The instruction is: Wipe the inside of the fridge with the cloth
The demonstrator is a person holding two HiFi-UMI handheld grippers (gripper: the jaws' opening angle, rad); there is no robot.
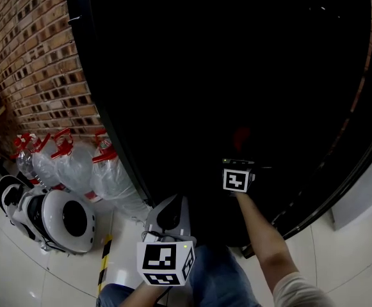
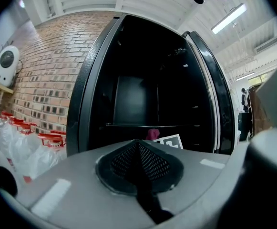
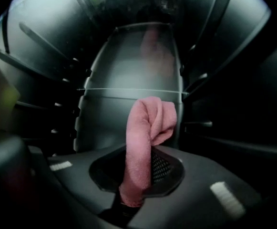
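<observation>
Pink cloth fills the middle of the right gripper view, and only there can I read it well. It rises from the right tool, whose jaws are clamped on its lower end, and folds over at the top in front of a glass shelf. That view alone shows me the inside of the fridge: a grey back wall and rails down both sides. I cannot tell whether the cloth touches the shelf.

In the head view the fridge is one black mass across most of the frame. The right tool shows there only as its marker cube at centre, on a bare forearm. The left tool sits low at bottom centre, outside the fridge.

The left gripper view looks in from outside. The fridge stands open with its door at the right, and a pink speck of cloth shows beside the marker cube, just under a shelf edge. The left tool has its jaws pressed together with nothing between them.

A brick wall fills the upper left of the head view. Water bottles with red handles stand at its foot, near a white rounded machine on the glossy pale floor. A strip lamp lights the white ceiling at the upper right of the left gripper view.
</observation>
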